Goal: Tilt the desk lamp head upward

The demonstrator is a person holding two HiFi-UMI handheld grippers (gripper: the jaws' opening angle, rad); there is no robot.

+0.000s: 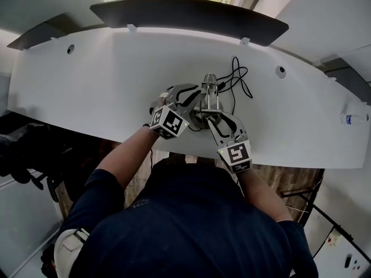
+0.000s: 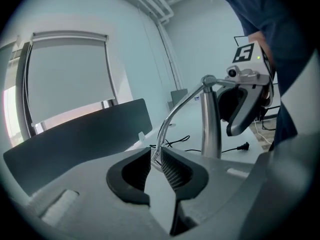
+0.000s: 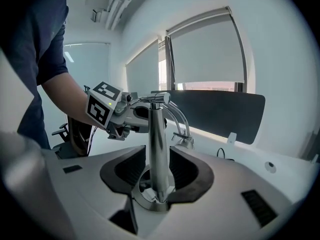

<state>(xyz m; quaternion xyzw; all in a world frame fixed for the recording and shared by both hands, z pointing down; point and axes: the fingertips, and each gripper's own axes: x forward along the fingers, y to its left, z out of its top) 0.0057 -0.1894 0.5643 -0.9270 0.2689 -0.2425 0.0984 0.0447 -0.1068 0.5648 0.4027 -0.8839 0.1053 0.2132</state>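
Observation:
A chrome desk lamp (image 1: 208,94) stands on the white desk (image 1: 98,80), near its front edge. My left gripper (image 1: 194,99) reaches in from the left. In the left gripper view its pads sit either side of the lamp's thin curved arm (image 2: 175,111) with a slight gap, so the left gripper (image 2: 156,157) is narrowly open. My right gripper (image 1: 213,119) comes from the front, and its jaws stand wide around the upright post (image 3: 157,144) just above the round base (image 3: 150,202). Space shows on both sides of the post. The small lamp head (image 3: 184,142) hangs behind the post.
The lamp's black cable (image 1: 237,80) loops across the desk behind it. A dark partition panel (image 1: 191,13) runs along the desk's far edge. A small bottle (image 1: 353,119) lies at the far right. The person's body is close against the front edge.

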